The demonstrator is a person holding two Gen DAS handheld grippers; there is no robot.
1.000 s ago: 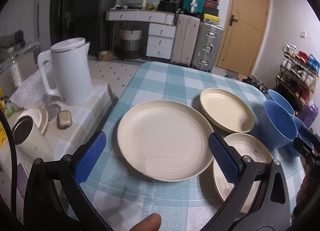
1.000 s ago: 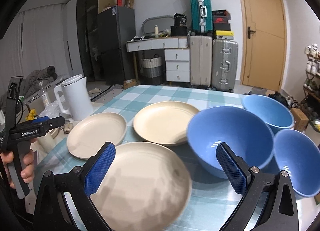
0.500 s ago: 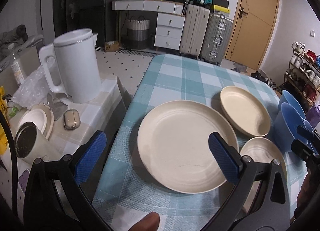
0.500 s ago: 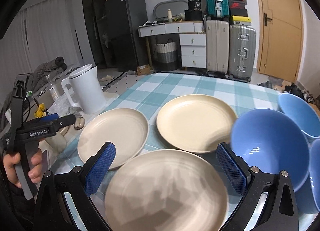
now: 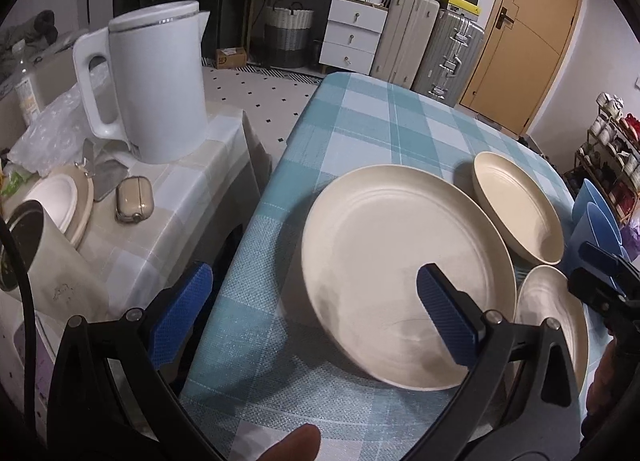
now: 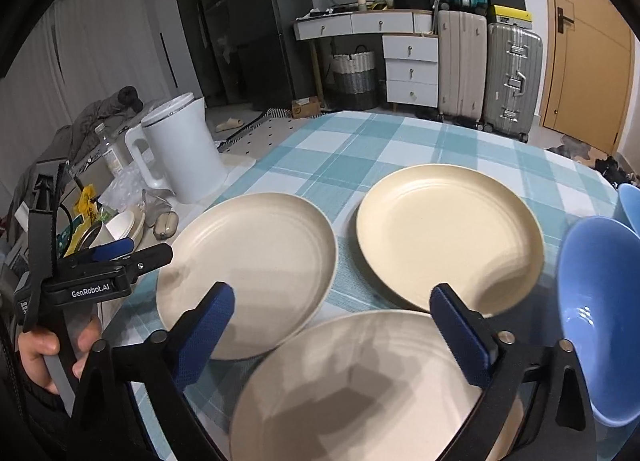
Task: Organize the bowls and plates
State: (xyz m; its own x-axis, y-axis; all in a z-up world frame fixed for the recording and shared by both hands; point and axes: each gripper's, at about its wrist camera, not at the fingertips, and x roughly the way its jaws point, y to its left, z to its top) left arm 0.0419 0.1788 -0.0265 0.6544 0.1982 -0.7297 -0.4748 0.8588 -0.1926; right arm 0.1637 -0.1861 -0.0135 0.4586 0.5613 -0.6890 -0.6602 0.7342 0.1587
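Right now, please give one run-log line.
left gripper: open, empty | right gripper: open, empty | plates: three, unstacked | bowls: untouched

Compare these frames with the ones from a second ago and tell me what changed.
Both views swung left. The left gripper now sits over the table's left edge beside the left plate; the right gripper moved off the blue bowl to above the near plate. Nothing was grasped or released; both remain open, and plates and bowls stay put.
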